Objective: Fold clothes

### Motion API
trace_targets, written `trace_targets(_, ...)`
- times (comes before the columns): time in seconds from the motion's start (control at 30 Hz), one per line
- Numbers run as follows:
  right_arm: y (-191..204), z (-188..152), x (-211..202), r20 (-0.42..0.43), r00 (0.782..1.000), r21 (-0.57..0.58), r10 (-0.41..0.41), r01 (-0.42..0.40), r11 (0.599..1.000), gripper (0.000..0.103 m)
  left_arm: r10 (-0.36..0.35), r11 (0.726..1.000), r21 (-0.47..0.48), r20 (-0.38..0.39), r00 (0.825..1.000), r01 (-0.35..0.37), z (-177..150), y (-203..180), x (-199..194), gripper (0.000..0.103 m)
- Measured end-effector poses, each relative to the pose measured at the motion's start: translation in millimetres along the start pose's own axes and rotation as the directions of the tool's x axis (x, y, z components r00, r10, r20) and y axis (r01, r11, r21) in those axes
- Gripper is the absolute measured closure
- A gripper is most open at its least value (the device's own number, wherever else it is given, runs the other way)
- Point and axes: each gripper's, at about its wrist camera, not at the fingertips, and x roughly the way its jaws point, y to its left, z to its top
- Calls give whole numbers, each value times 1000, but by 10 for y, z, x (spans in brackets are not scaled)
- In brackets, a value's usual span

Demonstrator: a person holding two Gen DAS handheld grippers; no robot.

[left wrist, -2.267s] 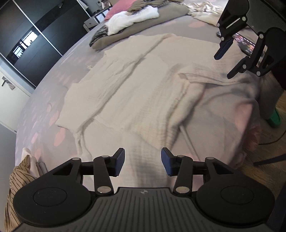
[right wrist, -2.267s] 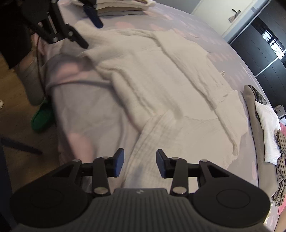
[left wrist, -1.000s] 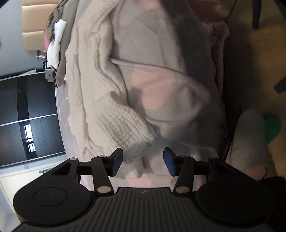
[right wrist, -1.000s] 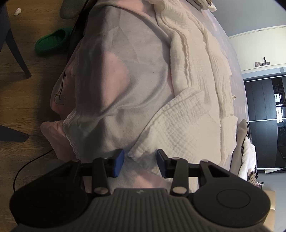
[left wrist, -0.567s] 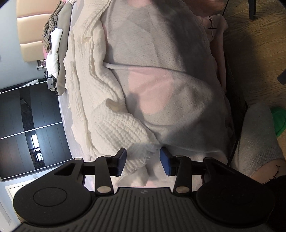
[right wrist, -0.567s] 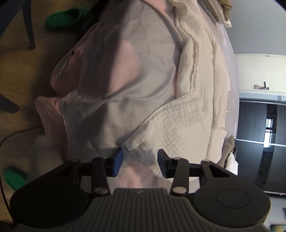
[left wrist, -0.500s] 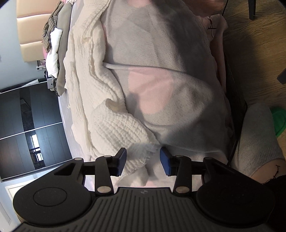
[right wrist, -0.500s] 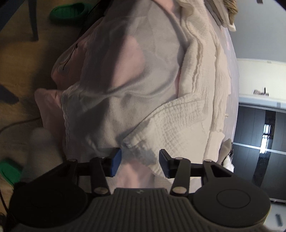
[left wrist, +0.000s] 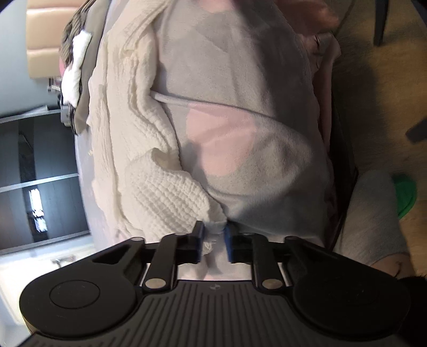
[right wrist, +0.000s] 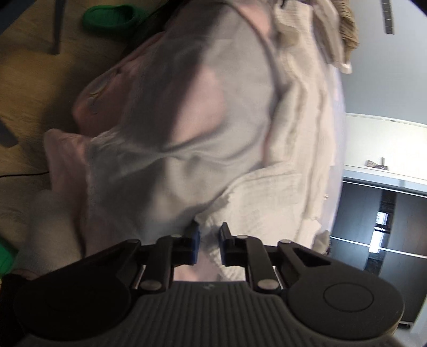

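A cream waffle-knit garment [left wrist: 160, 192] lies spread on the bed, its hem hanging toward the bed's near edge. My left gripper [left wrist: 213, 233] is shut on a corner of that hem, cloth bunched between the blue pads. In the right wrist view the same garment [right wrist: 288, 186] runs along the bed, and my right gripper [right wrist: 209, 237] is shut on another hem corner. Both views are tilted and a little blurred.
The grey bedspread with pink spots [left wrist: 240, 133] drapes over the bed edge down to the wood floor [left wrist: 387, 66]. A green slipper [right wrist: 112, 16] lies on the floor. Other clothes [left wrist: 74, 53] are piled near the headboard. Dark wardrobe doors [right wrist: 384, 227] stand beyond the bed.
Both grippers went from open over the hem corners to shut on them. Both views have shifted slightly, and the right view is now motion-blurred.
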Motion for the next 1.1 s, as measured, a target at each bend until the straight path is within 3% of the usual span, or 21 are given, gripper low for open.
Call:
trace_targets(0.1, -153, -26, -6, -12, 1000, 67, -27, 28, 997, 89, -39, 991, -131, 13, 999, 40, -16, 193, -45, 94)
trace_targets(0.17, -265, -56, -8, -24, 999, 115, -47, 49, 992, 89, -55, 970, -237, 22, 998, 59, -56, 358, -67, 95)
trace_targets(0.3, -522, -135, -13, -56, 996, 238, -73, 84, 968, 89, -73, 886, -456, 48, 996, 87, -171, 721, -102, 95)
trace_targets(0.43, -860, -300, -9, -113, 991, 418, -78, 118, 901, 89, -77, 734, -671, 72, 994, 106, -372, 1131, -103, 96)
trace_targets(0.6, -1242, -562, 20, -172, 984, 617, -53, 149, 773, 89, -85, 502, -857, 81, 993, 113, -688, 1506, -84, 96)
trace_targets(0.77, -1433, -841, 109, -239, 971, 763, 2, 186, 620, 90, -117, 216, -972, 67, 991, 92, -1061, 1710, -26, 96)
trace_targets(0.87, -1500, -1022, 146, -273, 961, 831, 51, 209, 516, 90, -112, 65, -996, 58, 992, 66, -1285, 1810, -28, 97)
trace_targets(0.93, -1552, -1091, 172, -276, 958, 863, 77, 212, 458, 91, -85, 4, -999, 46, 995, 47, -1375, 1860, -52, 97)
trace_targets(1.03, -1622, -1175, 164, -267, 958, 900, 102, 210, 382, 91, -37, -58, -998, 43, 998, 41, -1447, 1966, -112, 97)
trace_targets(1.1, -1697, -1205, 162, -269, 958, 909, 104, 217, 357, 91, -5, -60, -998, 28, 1000, 28, -1446, 2047, -147, 97)
